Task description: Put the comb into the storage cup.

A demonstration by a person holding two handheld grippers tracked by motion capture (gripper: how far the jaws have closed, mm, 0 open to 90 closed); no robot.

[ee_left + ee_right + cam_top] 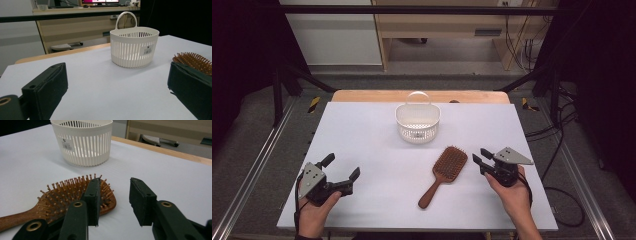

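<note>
A wooden hairbrush (443, 172) lay bristles-up on the white table (362, 135), near a white basket (417, 121). Right gripper (477, 157) sat just beside it, jaws narrowed w/ nothing between; left gripper (343, 167) gaped wide. Desks and cables stood behind.

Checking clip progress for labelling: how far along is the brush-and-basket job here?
Done: nothing visible yet. The wooden hairbrush lies bristles up on the table, and what shows of the white basket is empty. In hand: the right gripper sits just beside the brush head, jaws apart, nothing between them. The left gripper is open. Left, probably: grasping the brush and putting it in the basket.
</note>
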